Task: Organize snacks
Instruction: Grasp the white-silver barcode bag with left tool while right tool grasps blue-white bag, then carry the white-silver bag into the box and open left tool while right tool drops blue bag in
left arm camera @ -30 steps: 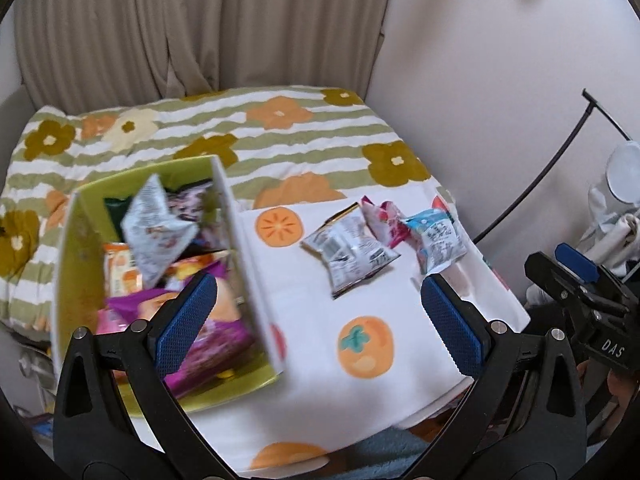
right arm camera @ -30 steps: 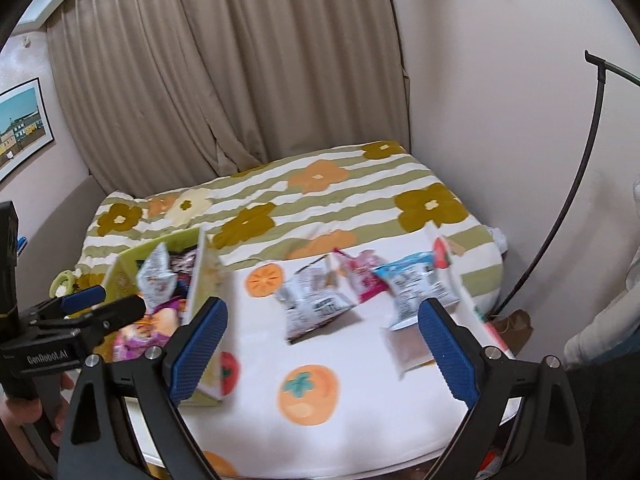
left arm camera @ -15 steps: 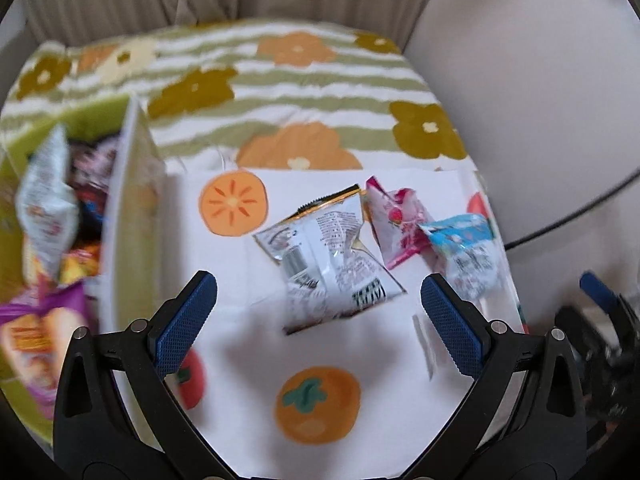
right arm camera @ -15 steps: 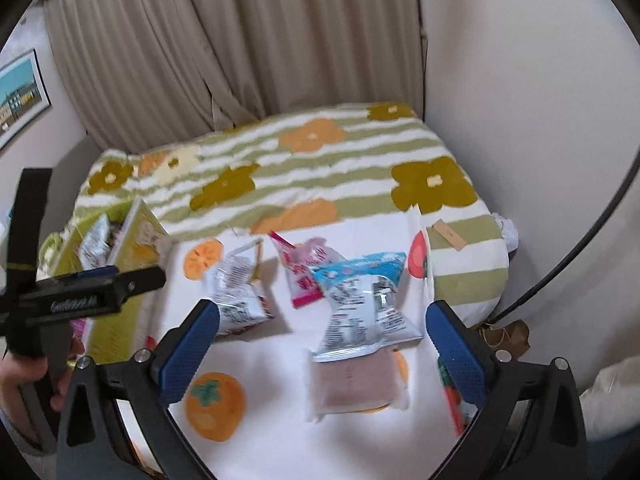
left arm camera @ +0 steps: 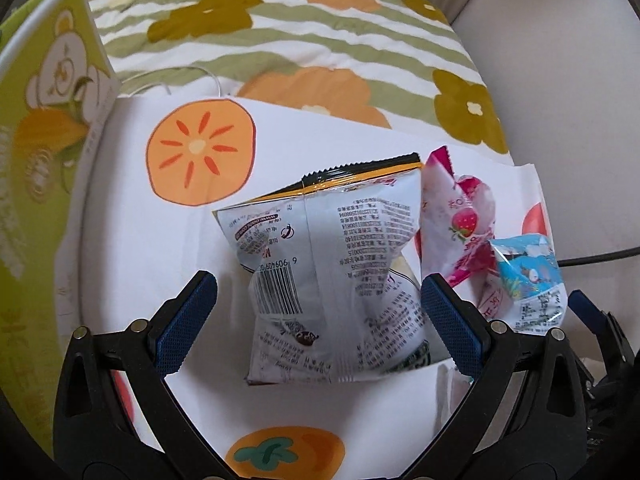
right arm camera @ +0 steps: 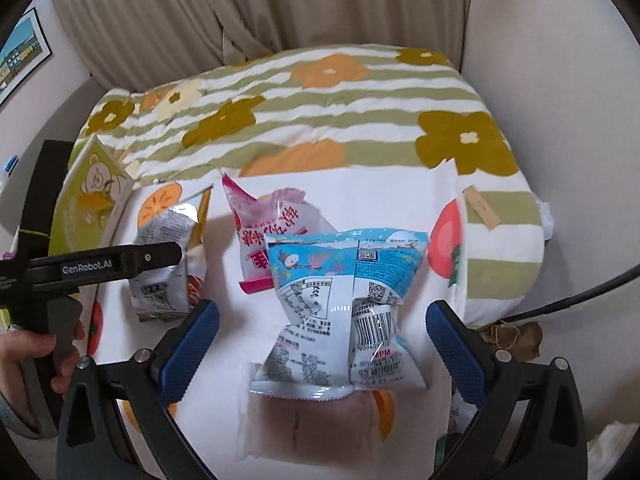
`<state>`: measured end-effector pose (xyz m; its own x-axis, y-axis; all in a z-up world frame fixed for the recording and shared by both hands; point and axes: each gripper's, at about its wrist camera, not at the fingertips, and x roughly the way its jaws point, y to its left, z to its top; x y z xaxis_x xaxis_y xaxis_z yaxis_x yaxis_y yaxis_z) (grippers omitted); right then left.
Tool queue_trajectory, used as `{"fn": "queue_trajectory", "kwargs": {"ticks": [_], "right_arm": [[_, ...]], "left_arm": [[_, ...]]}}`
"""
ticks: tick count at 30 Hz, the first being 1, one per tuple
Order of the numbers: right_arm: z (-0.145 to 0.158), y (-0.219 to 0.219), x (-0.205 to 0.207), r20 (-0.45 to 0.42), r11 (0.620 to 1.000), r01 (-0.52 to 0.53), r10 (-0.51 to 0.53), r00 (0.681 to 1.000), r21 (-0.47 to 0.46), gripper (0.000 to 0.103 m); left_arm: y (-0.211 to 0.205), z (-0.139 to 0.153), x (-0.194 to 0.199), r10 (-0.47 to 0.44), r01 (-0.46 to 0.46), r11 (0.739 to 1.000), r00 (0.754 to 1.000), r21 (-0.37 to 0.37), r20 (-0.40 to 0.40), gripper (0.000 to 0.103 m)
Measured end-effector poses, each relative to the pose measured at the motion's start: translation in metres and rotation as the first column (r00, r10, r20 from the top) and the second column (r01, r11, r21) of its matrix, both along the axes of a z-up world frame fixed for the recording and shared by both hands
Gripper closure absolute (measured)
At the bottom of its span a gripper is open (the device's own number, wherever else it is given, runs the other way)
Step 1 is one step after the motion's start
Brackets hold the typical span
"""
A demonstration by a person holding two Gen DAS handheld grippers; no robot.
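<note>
A silver snack bag (left arm camera: 332,276) lies on the white persimmon-print cloth (left arm camera: 160,240); my left gripper (left arm camera: 320,320) is open, its fingers either side of the bag's near half. A pink strawberry bag (left arm camera: 460,224) and a blue snack bag (left arm camera: 528,276) lie to its right. In the right wrist view my right gripper (right arm camera: 322,344) is open around the blue bag (right arm camera: 344,312), which rests on a pale pink packet (right arm camera: 312,428). The pink bag (right arm camera: 272,232) and silver bag (right arm camera: 168,264) lie further left. The green box (left arm camera: 36,152) stands at the left.
The cloth lies on a green-striped flowered quilt (right arm camera: 320,96). A wall and a black cable (right arm camera: 580,296) are on the right, curtains (right arm camera: 320,4) behind. The left gripper's body and the hand holding it (right arm camera: 60,280) cross the left side of the right wrist view.
Both grippers have moved forward and down, the left away from the box to the silver bag, the right to the blue bag. Both stayed open.
</note>
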<state>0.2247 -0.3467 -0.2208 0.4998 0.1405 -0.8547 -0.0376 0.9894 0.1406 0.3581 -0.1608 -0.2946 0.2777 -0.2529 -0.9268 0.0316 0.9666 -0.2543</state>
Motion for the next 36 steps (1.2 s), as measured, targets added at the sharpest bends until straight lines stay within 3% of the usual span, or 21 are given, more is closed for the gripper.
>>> {"fn": "queue_trajectory", "kwargs": {"ticks": [3, 4, 5, 6, 14, 23, 30, 36], "right_arm": [[-0.007, -0.001, 0.005, -0.015, 1.000, -0.016, 0.016, 1.000, 0.004, 0.000], [-0.009, -0.002, 0.006, -0.018, 1.000, -0.019, 0.020, 1.000, 0.010, 0.000], [-0.010, -0.003, 0.007, -0.023, 1.000, -0.023, 0.023, 0.999, 0.020, 0.000], [-0.012, -0.003, 0.009, -0.027, 0.999, -0.025, 0.026, 0.999, 0.026, 0.000], [-0.023, 0.001, 0.021, -0.045, 0.998, -0.060, 0.060, 0.997, 0.001, 0.006], [-0.037, 0.001, 0.029, -0.070, 0.997, -0.073, 0.072, 0.995, -0.007, 0.022], [-0.025, 0.004, 0.024, -0.032, 0.996, -0.084, 0.083, 0.996, -0.025, 0.045], [0.000, 0.008, 0.014, 0.025, 0.996, -0.081, 0.081, 0.996, -0.022, 0.045]], "left_arm": [[-0.001, -0.007, 0.002, 0.004, -0.004, 1.000, 1.000, -0.012, -0.022, 0.005], [-0.001, -0.010, 0.003, 0.006, -0.007, 1.000, 0.999, -0.026, -0.032, 0.011], [-0.001, -0.013, 0.003, 0.007, -0.009, 0.999, 0.999, -0.040, -0.045, 0.023], [-0.001, -0.016, 0.004, 0.002, -0.004, 0.999, 0.999, -0.051, -0.053, 0.027], [-0.010, -0.009, -0.001, -0.038, 0.038, 0.999, 0.999, -0.019, -0.005, 0.039], [-0.007, 0.001, -0.010, -0.051, 0.051, 0.998, 0.999, 0.027, 0.016, 0.045], [0.004, 0.016, -0.023, -0.035, 0.034, 0.999, 0.999, 0.023, 0.041, 0.046], [0.009, 0.048, -0.036, -0.040, 0.040, 0.999, 0.995, 0.005, 0.090, 0.046]]}}
